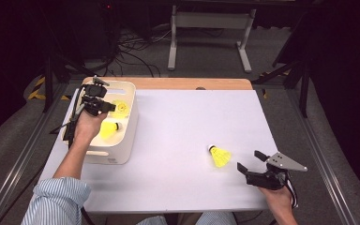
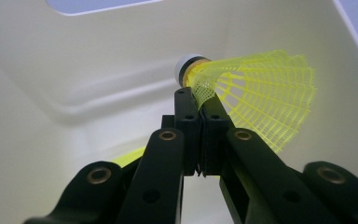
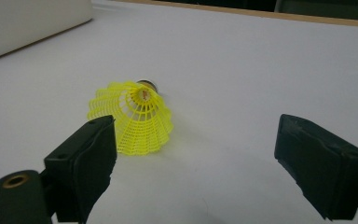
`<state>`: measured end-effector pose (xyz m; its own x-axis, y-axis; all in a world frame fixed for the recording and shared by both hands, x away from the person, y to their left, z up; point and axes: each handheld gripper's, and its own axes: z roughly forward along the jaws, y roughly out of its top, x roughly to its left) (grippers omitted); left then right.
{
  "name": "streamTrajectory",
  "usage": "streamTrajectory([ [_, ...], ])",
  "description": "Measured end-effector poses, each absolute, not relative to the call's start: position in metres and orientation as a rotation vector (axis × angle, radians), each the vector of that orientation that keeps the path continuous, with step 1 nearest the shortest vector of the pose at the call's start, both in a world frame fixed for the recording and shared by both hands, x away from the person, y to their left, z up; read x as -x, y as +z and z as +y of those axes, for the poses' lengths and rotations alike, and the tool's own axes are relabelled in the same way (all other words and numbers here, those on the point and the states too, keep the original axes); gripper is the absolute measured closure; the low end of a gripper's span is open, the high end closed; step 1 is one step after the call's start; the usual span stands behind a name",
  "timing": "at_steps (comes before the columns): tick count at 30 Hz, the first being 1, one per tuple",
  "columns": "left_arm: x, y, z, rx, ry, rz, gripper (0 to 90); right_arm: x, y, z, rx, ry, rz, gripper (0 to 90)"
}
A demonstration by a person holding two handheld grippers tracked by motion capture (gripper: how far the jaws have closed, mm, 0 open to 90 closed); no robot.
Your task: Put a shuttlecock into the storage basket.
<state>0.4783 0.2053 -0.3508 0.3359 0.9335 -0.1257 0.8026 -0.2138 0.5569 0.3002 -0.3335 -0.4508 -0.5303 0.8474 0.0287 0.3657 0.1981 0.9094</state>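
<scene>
White covering spreads over the worktop [image 1: 183, 140], whose wooden far edge shows, with dark floor and cables beyond. At the left side stands a cream plastic bin [image 1: 129, 136]. The person's left forearm, in a striped sleeve, reaches up over the bin's rim, and the left hand-held gripper [image 2: 198, 100] points down inside it, jaws pressed together on the skirt edge of a yellow shuttlecock [image 2: 256, 98]. Another yellow shuttlecock [image 1: 108, 129] lies in the bin near the hand. The right hand-held gripper [image 3: 193, 154] rests low near the worktop's right front, jaws spread wide, aimed at a third shuttlecock [image 3: 133, 116] lying on its side just ahead of them, untouched. Shuttlecocks counted: three; grippers: two; bins: one.
</scene>
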Motion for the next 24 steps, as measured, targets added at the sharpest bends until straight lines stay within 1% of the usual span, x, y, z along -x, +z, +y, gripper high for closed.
streamTrajectory([
  [18,-0.4819,-0.3551,0.205,-2.083,0.303,1.541,86.8,-0.3002,-0.4508,-0.3334,-1.127,1.304,1.992,13.3],
  [24,-0.4821,-0.3553,0.2047,-2.086,0.296,1.539,82.0,-0.3001,-0.4506,-0.334,-1.132,1.304,1.987,13.3],
])
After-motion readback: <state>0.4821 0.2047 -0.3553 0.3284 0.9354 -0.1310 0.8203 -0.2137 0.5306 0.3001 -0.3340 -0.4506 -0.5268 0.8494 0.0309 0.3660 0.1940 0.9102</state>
